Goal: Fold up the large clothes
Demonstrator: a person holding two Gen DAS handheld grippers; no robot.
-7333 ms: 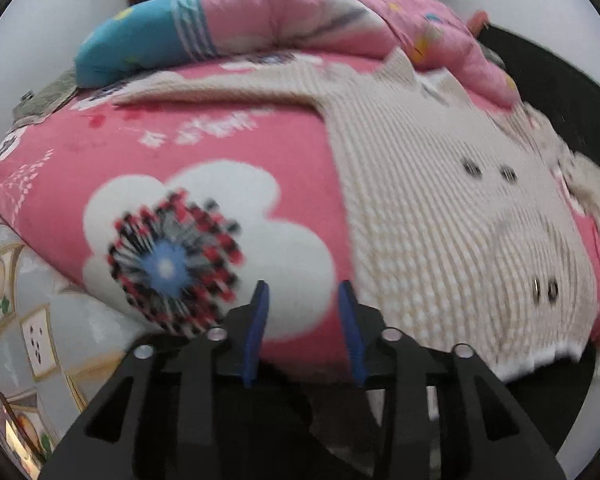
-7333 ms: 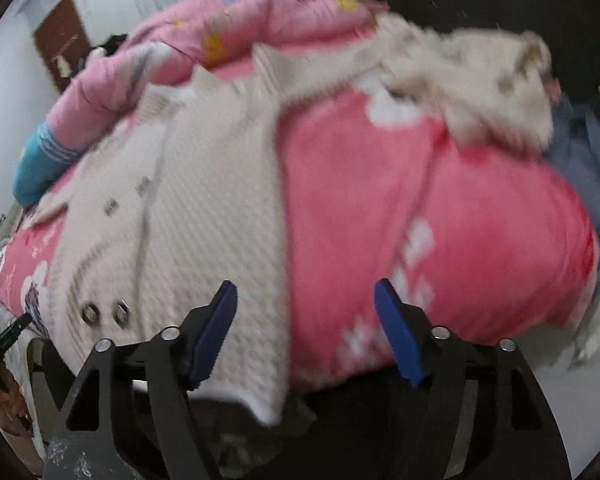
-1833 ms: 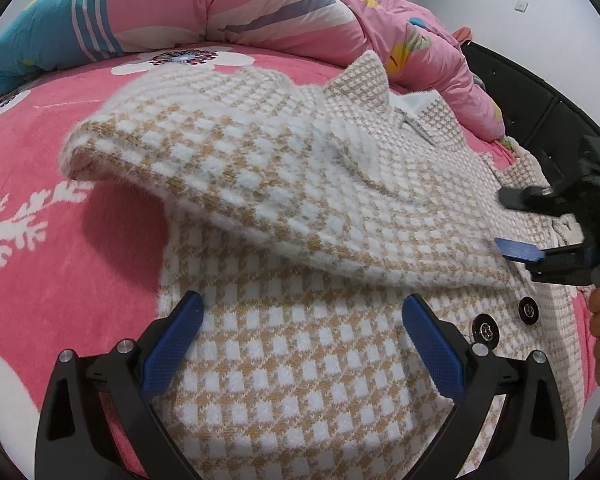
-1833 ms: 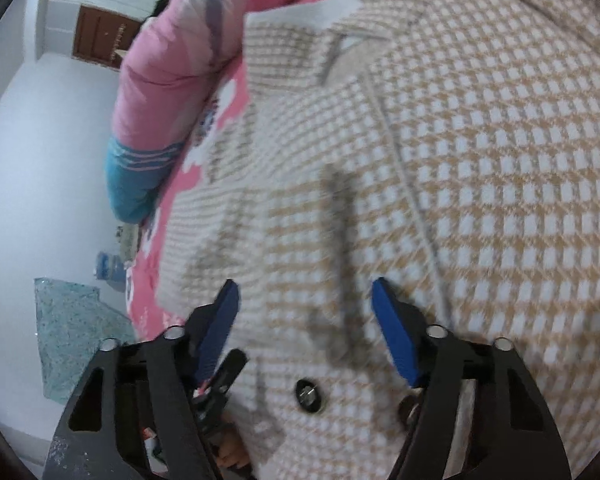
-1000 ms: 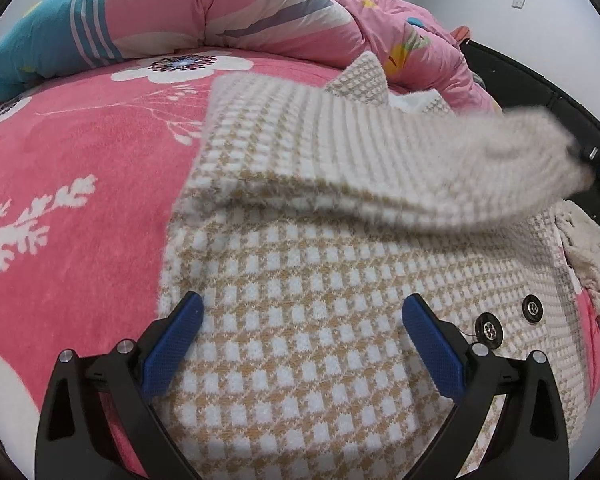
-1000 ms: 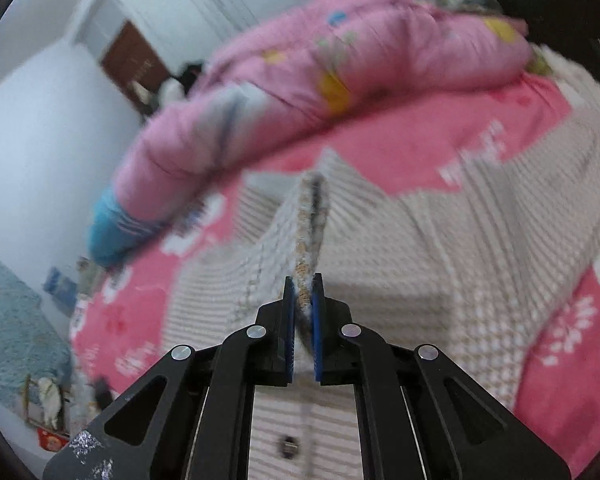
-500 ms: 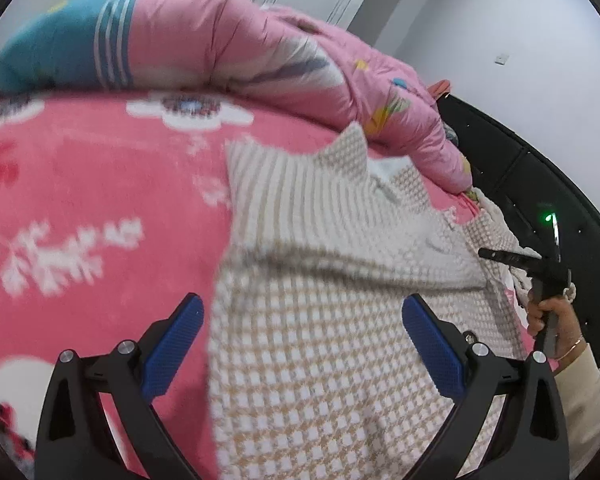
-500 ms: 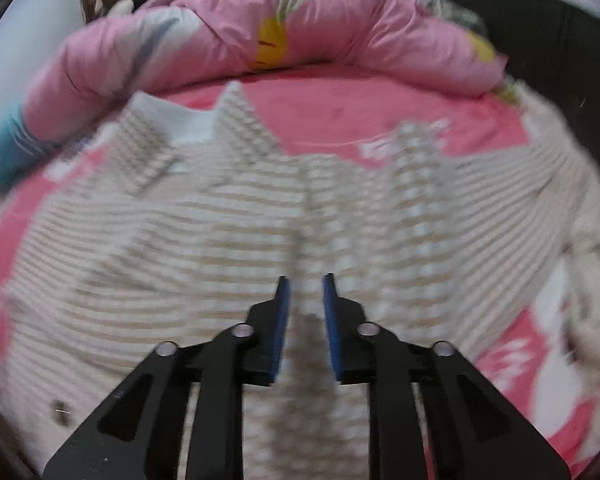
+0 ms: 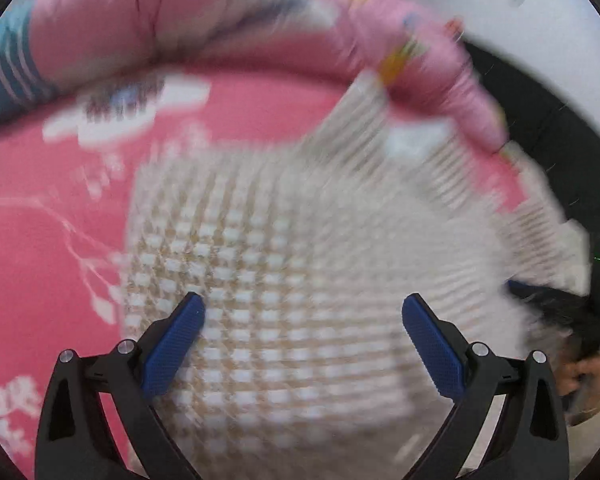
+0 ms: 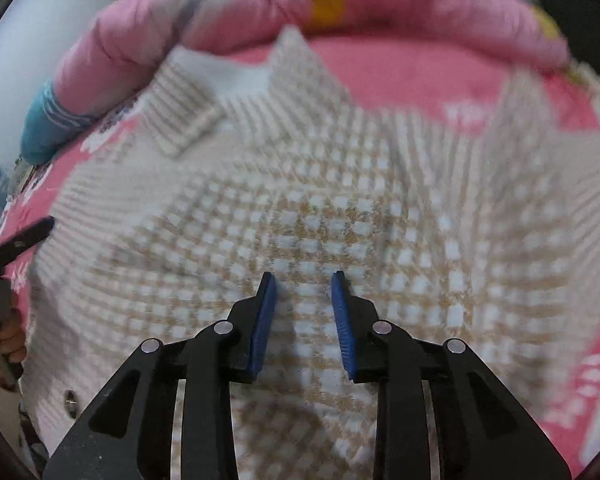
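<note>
Sleeve now released onto checked coat (image 10: 312,216), right gripper (image 10: 302,312) just parted, empty, left gripper (image 9: 302,336) wide apart, no legible writing

Even, soft indoor light, no glare. Both fisheye views are motion-blurred beyond the sharp blue-padded fingers (image 9: 176,344). Dark, curved vignette rims the frames.

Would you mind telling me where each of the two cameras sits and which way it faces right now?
Left wrist: on the left gripper, jaws wide open, angled down over the checked coat on the pink blanket; the right gripper and a hand show at the right edge.
Right wrist: on the right gripper, jaws slightly apart, nothing held, facing the collar; the left gripper's finger shows at left.
Shared: coat, blanket, pink quilt.
</note>
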